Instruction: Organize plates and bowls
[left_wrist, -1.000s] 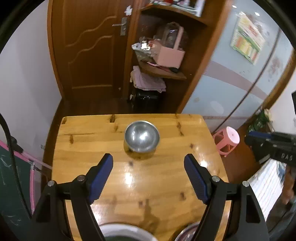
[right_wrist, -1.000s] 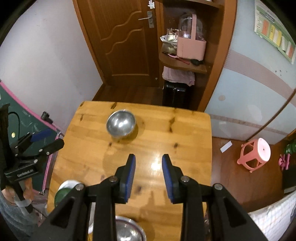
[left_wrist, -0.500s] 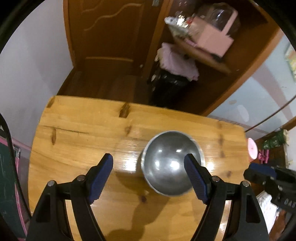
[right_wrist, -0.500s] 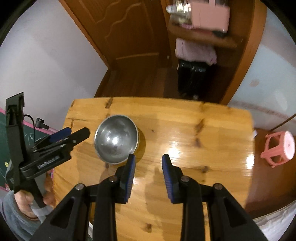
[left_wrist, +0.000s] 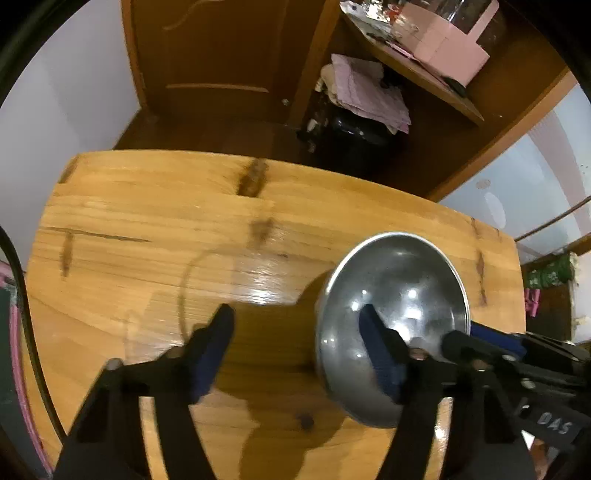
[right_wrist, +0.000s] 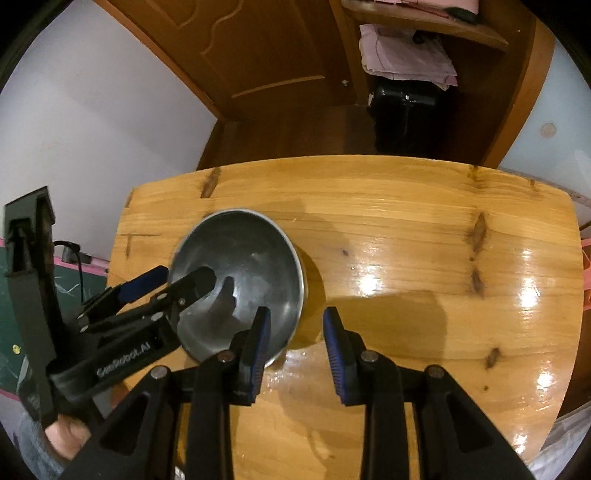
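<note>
A steel bowl (left_wrist: 402, 295) (right_wrist: 251, 266) stands upright on the wooden table (left_wrist: 147, 221) (right_wrist: 406, 221). My left gripper (left_wrist: 295, 319) points steeply down over the bowl's left rim, one finger inside the bowl and the other outside above the wood. Its jaws are closing, with the rim between them and the pads apart from it. In the right wrist view the left gripper (right_wrist: 184, 275) straddles that rim. My right gripper (right_wrist: 296, 314) straddles the opposite rim, open with a narrow gap and not pressing; it (left_wrist: 465, 332) also shows in the left wrist view.
Past the table's far edge are a brown door (right_wrist: 258, 48), a shelf with a pink bag (left_wrist: 443, 40), folded cloth (left_wrist: 369, 96) and a black case (right_wrist: 406, 110) on the floor. A person's hand (right_wrist: 66, 435) holds the left gripper's handle.
Both grippers came down and forward onto the bowl, which now looks much larger. The left jaws have narrowed and now straddle its rim; the right jaws kept their gap.
</note>
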